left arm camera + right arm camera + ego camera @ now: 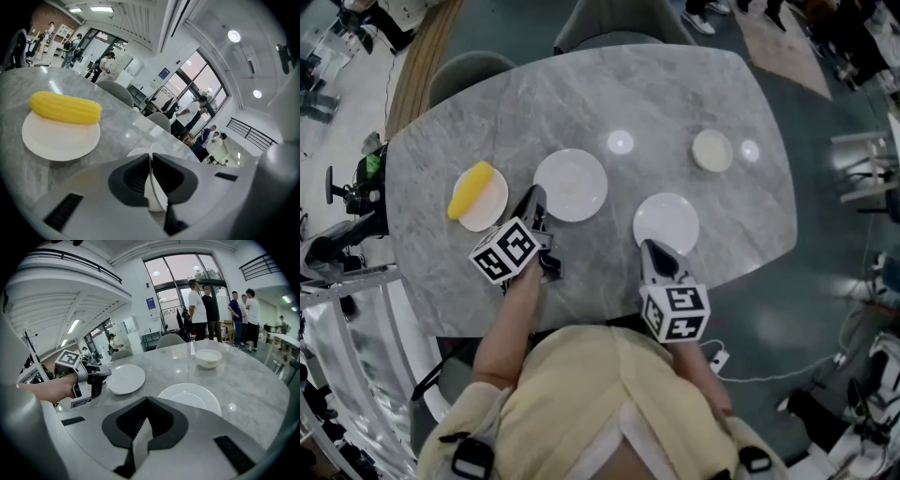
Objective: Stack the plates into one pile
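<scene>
Three white plates lie on the grey marble table (675, 94). The left plate (487, 208) (61, 140) carries a yellow corn cob (471, 187) (65, 108). The middle plate (571, 185) (124, 378) and the right plate (667, 223) (190, 397) carry nothing. My left gripper (536, 195) (151, 157) is shut with nothing in it, its tip just off the middle plate's left rim. My right gripper (649, 246) (146, 400) is shut with nothing in it too, at the near rim of the right plate. The right gripper view shows the left gripper (82, 378) beside the middle plate.
A small white bowl (712, 150) (208, 357) stands at the back right of the table. Grey chairs (609, 28) sit at the far side. Several people stand beyond the table in the gripper views. Cables lie on the floor at the right.
</scene>
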`<state>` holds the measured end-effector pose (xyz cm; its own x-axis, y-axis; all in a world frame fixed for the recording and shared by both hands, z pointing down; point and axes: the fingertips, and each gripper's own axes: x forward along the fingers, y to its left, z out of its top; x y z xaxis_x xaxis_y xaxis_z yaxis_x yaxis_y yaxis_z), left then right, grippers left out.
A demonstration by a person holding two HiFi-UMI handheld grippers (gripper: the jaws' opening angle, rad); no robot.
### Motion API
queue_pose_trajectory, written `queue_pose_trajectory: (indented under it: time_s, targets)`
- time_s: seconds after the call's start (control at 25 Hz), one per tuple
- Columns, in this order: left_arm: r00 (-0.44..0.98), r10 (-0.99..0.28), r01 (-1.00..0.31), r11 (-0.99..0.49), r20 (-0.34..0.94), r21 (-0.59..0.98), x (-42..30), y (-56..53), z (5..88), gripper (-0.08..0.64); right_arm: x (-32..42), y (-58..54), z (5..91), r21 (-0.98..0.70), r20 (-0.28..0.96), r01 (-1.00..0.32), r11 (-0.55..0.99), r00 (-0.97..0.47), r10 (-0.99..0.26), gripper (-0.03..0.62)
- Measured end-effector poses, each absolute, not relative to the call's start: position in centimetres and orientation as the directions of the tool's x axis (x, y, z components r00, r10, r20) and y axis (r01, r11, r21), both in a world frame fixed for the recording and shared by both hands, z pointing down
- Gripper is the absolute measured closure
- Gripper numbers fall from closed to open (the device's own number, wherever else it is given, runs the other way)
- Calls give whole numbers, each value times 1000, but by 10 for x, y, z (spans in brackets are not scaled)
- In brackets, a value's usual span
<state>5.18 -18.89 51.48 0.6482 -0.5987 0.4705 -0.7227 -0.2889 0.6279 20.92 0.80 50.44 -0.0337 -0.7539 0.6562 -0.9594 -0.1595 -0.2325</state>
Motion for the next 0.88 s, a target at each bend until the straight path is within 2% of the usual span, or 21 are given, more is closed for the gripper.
queue_pose_trajectory:
  time_s: [0.24,0.6,0.88]
  targets:
    - [599,-591,-778,-271,540,566,40,-195,540,543,209,7,507,-235,658,-959,-160,-35,-752,589]
    - [529,-555,-849,-346,642,401,35,-192,559,529,209,4,508,-236,663,-958,-161,-38,-748,589]
    - [512,-577,-856,-408,636,318,35,-197,552,511,208,3,506,-242,653,-956,-163,-36,-757,589]
